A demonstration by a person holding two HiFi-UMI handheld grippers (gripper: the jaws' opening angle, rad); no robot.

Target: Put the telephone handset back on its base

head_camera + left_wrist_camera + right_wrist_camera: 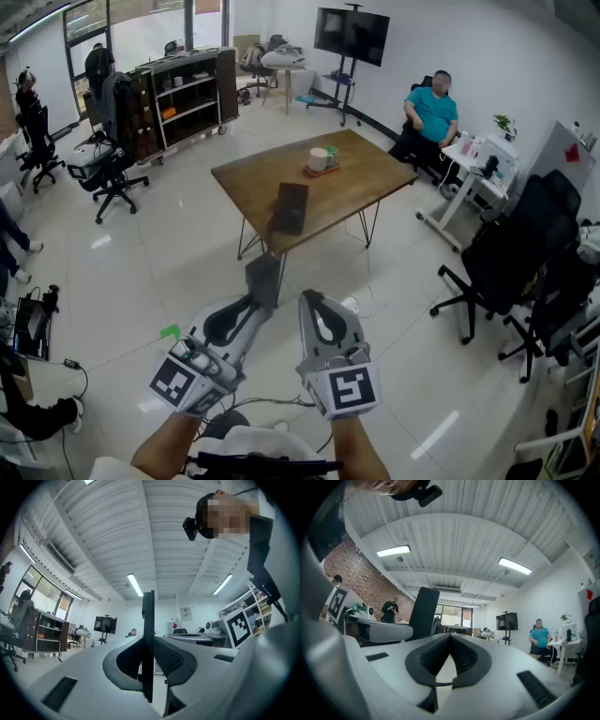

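Observation:
My left gripper (265,298) is shut on a dark flat handset (263,278), held in the air over the floor short of the table. In the left gripper view the handset (148,611) stands edge-on, clamped between the pads of the left gripper (148,641). A black rectangular telephone base (291,208) lies on the near part of the wooden table (375,173), well ahead of both grippers. My right gripper (309,298) is beside the left one, shut and holding nothing; its jaws meet in the right gripper view (451,634), where the handset (423,613) shows at the left.
A tray with cups (322,161) sits on the table's far side. Black office chairs (525,253) stand at the right and a person in a teal shirt (431,112) sits beyond the table. A shelf unit (187,94) and more chairs (112,169) are at the back left. Cables lie on the floor near my feet.

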